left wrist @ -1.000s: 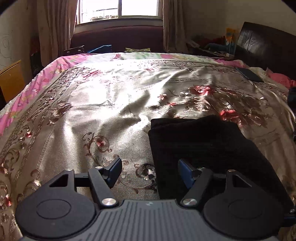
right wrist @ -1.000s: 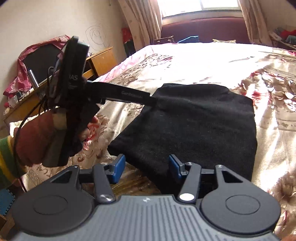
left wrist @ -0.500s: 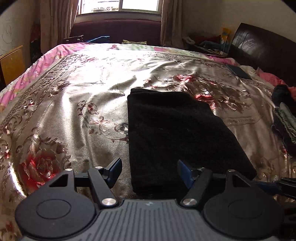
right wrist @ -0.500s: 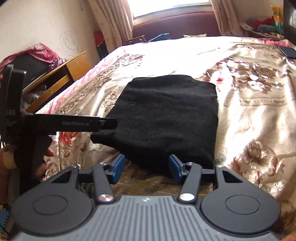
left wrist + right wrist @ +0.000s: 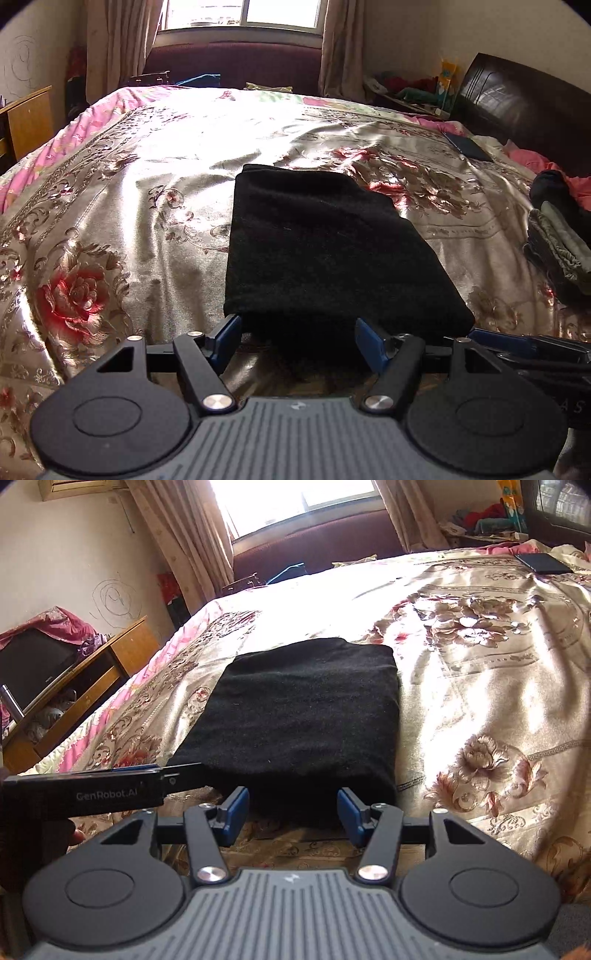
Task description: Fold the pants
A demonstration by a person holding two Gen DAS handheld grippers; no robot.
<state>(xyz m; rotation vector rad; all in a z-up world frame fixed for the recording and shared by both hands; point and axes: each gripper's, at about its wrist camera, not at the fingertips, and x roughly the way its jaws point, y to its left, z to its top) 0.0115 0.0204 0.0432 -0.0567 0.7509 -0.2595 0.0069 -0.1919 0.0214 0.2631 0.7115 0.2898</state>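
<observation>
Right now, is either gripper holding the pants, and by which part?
Nothing is held. The left gripper and right gripper both stand open at the near edge of the folded black pants, with no cloth pinched.

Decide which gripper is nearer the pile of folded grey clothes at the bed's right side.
Right. The right gripper sits between the left gripper and the pile of folded grey clothes; the left one is further off, at the folded black pants' near edge.
</observation>
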